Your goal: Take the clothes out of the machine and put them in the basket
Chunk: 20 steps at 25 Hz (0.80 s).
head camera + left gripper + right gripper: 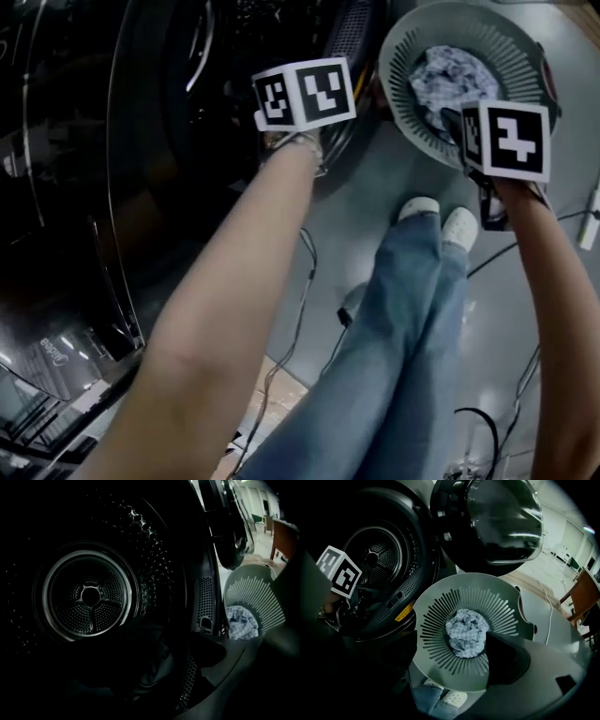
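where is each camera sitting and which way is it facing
Head view: on the person's head, facing steeply down at machine and basket; forearms, jeans, shoes show.
Left gripper view: on the left gripper, facing into the drum; only dim jaws show.
Right gripper view: on the right gripper, facing down into the basket; shoes show.
Shared: all three show the basket's checked cloth.

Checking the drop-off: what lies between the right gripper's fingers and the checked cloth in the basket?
Nothing. In the right gripper view the right gripper hangs open above the basket, with only air down to the checked cloth.
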{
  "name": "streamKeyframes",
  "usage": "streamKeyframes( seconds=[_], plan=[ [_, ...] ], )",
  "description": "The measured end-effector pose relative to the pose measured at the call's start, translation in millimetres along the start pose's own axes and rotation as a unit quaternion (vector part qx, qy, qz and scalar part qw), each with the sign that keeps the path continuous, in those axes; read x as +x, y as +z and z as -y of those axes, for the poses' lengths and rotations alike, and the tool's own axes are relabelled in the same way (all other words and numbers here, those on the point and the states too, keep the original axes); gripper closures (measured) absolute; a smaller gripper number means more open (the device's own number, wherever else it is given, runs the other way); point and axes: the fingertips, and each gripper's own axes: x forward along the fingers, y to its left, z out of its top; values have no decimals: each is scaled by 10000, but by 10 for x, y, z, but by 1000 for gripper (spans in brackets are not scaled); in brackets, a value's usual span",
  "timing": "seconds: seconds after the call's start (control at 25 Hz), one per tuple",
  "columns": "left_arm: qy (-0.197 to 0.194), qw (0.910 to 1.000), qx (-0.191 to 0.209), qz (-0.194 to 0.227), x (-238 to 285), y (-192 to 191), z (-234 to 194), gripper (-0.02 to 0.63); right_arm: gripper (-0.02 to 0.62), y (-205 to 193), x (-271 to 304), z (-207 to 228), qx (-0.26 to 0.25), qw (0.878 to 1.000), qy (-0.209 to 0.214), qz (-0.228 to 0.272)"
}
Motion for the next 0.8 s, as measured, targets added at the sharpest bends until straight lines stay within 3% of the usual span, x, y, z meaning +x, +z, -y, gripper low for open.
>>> streamKeyframes(
  seconds=[0.16,0.36,0.52,0.68,0.8],
  plan=[
    [54,9992,151,-365,235,-194,-44,118,158,-12,224,-239,-112,9998,131,-102],
    [-138,9981,-175,-571,316,-282,1,108,158,-128,353,-322,-252,9993,153,-232],
    [407,9966,-416,-576,365,-317,-288,80,158,-145,398,-396,-198,9993,204,-226],
    [280,9917,-420,-1182,475,-553,-323,80,158,-22,416,-810,-246,9948,986,76],
    [420,9889,-555,-1313,632,-681,-324,80,158,-106,413,-970,-680,9916,1093,-79]
  ],
)
